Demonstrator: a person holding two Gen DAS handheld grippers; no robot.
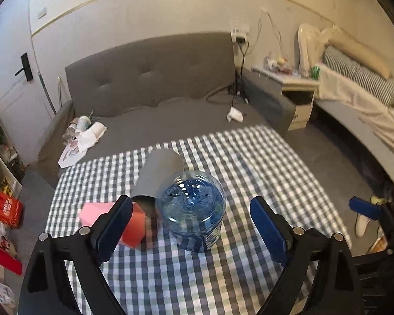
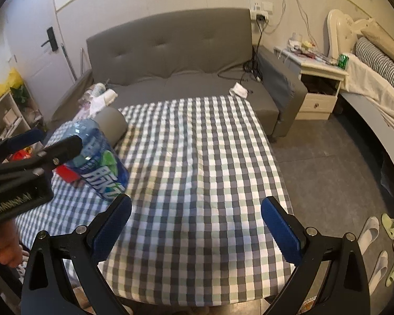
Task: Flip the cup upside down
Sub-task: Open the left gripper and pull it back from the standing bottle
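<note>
A: Left gripper (image 1: 191,216), jaws spread wide. Between and just ahead of them: blue translucent ribbed plastic bottle (image 1: 194,204), bottom end up, on the grey-green-white checked tablecloth (image 1: 249,162)

B: The cup?

A: Matte grey tapered cup (image 1: 157,174) lying on its side beyond the bottle, touching it. Pink-and-red cardboard box (image 1: 128,223) by the left jaw

B: Right gripper (image 2: 196,211)?

A: Jaws apart, only cloth between; cup far left of them

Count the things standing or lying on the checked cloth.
3: a grey cup lying on its side, a blue bottle in front of it, and a pink-red box beside them. More may be hidden behind.
</note>
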